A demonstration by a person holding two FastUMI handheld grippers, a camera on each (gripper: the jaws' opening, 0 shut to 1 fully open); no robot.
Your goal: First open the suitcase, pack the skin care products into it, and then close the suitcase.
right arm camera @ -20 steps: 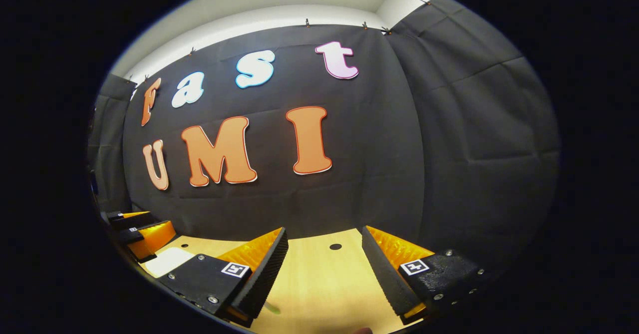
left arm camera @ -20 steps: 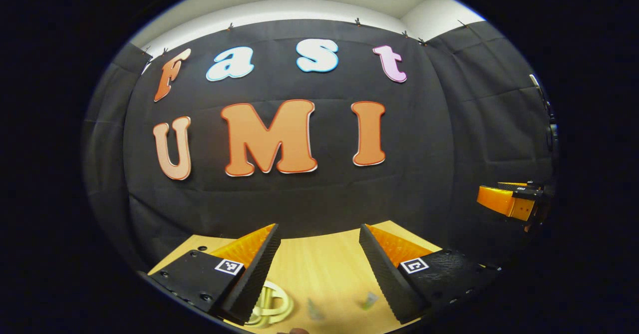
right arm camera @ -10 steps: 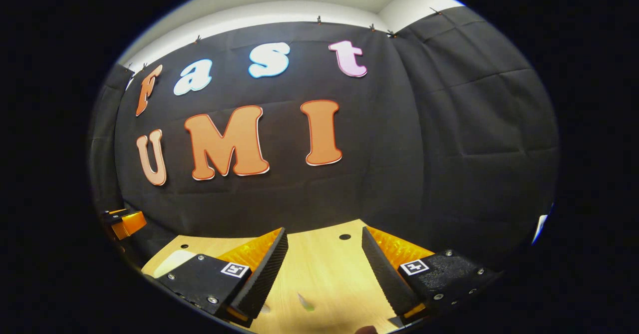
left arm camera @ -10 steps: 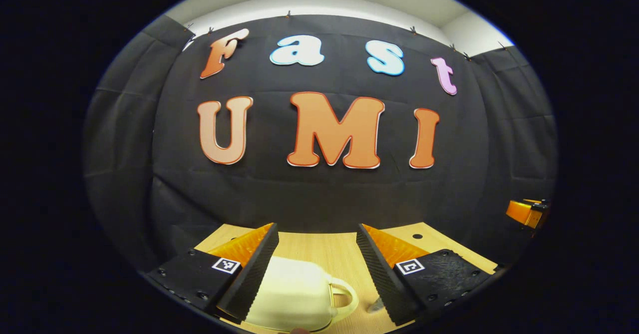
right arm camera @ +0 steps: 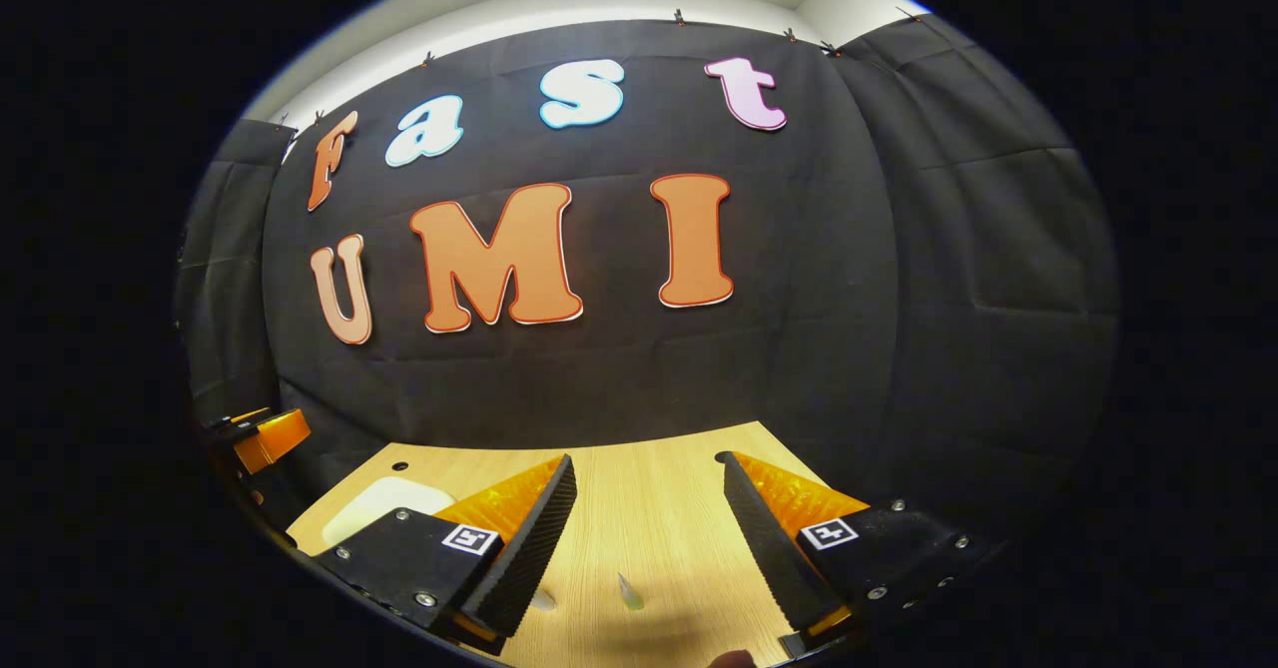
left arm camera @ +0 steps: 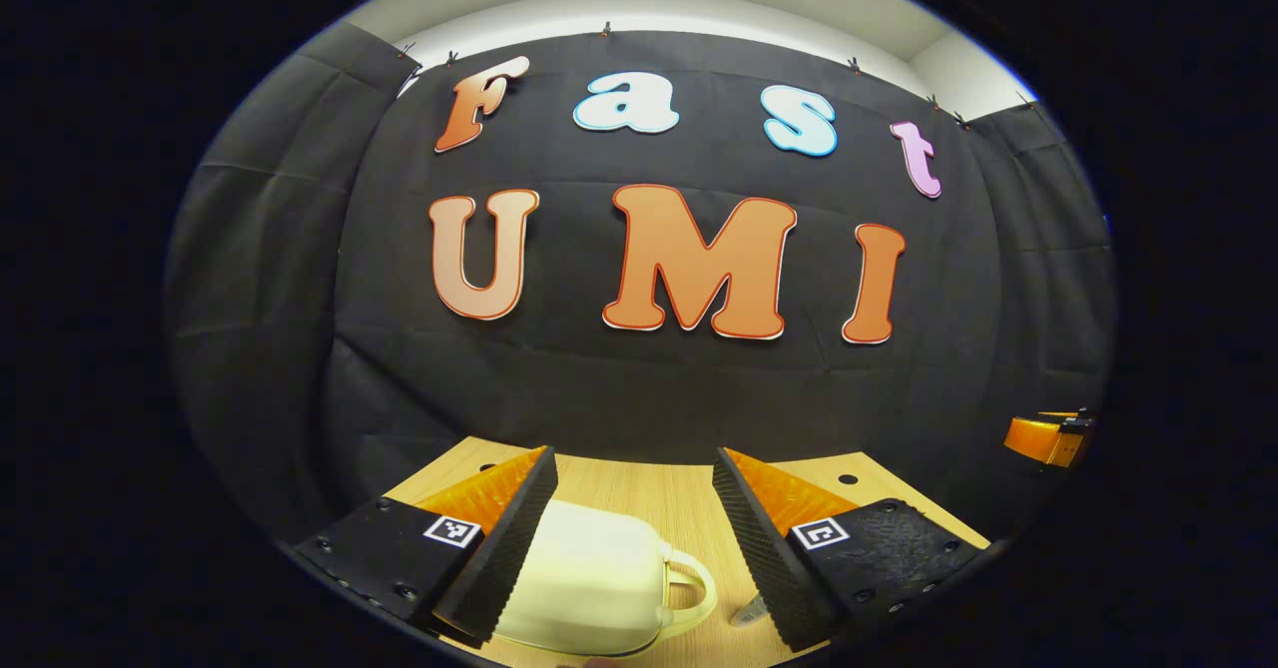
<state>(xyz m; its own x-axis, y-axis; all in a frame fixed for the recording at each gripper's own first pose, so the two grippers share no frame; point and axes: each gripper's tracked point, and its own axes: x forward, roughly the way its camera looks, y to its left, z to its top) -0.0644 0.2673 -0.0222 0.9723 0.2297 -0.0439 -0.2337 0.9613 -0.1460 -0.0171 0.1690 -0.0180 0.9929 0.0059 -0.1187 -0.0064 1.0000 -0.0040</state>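
Both the left gripper (left arm camera: 634,483) and right gripper (right arm camera: 647,488) hover wide-jawed and empty-handed over the wooden table (right arm camera: 649,508), the closed cream suitcase (left arm camera: 589,578) below the left.

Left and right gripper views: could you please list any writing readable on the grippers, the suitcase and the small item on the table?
No readable text.
Left gripper and right gripper: square black-and-white markers on the fingers, patterns, not words.
Suitcase: plain cream, no writing seen.
Small item: too small and blurred to tell.
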